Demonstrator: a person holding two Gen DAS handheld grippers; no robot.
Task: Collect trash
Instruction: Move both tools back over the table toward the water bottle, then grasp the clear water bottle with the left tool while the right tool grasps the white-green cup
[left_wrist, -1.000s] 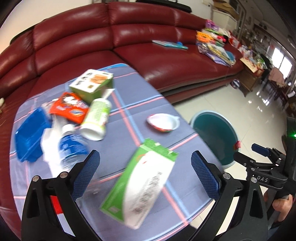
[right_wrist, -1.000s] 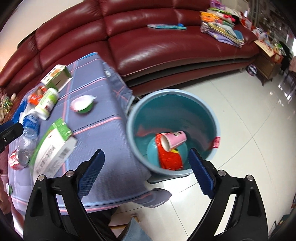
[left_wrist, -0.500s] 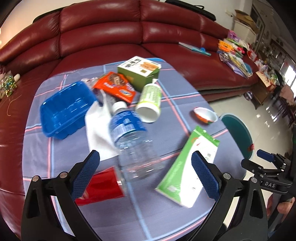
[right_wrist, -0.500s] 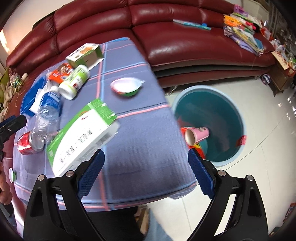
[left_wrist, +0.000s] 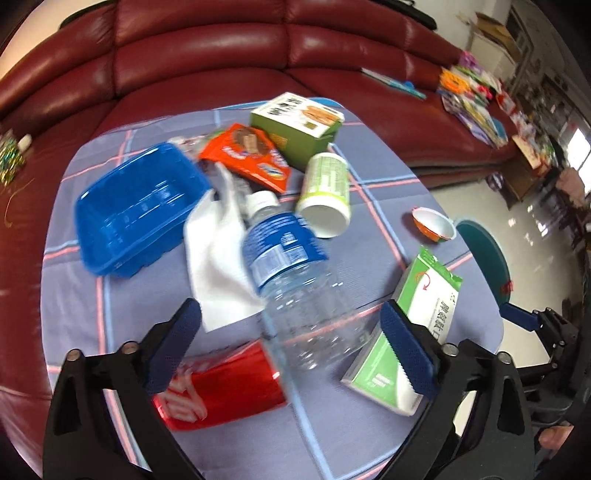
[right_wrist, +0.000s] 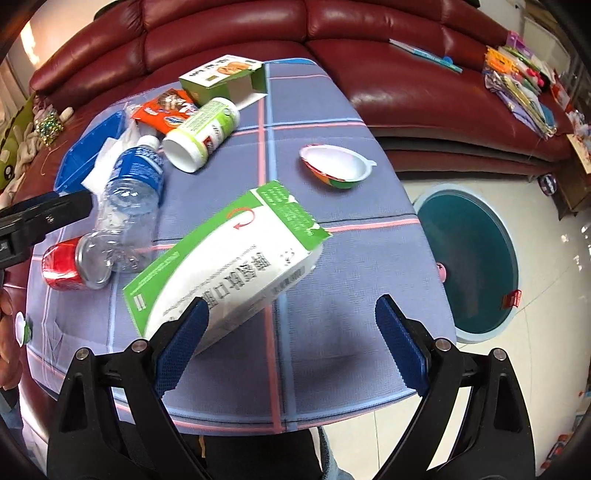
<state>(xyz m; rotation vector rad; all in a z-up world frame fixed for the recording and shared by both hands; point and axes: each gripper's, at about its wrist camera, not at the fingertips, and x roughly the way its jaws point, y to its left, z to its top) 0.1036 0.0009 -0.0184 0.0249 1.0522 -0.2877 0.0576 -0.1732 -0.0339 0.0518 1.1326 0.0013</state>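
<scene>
Trash lies on a blue-checked table (left_wrist: 332, 424). My left gripper (left_wrist: 291, 350) is open and empty, hovering over a clear plastic bottle with a blue label (left_wrist: 295, 273) and a red can (left_wrist: 221, 387). My right gripper (right_wrist: 291, 343) is open and empty above the near end of a green-and-white carton (right_wrist: 225, 266), which also shows in the left wrist view (left_wrist: 410, 332). A teal bin (right_wrist: 469, 266) stands on the floor right of the table.
Also on the table: a blue plastic tray (left_wrist: 136, 214), white tissue (left_wrist: 214, 254), an orange snack bag (left_wrist: 247, 155), a green box (left_wrist: 295, 125), a white-green canister (left_wrist: 325, 192) and a small cup lid (right_wrist: 336, 170). A red leather sofa (right_wrist: 406, 55) wraps behind.
Both grippers have swung left from the bin side to over the table. The bottle and can now lie between the left fingers; the carton is under the right gripper.
</scene>
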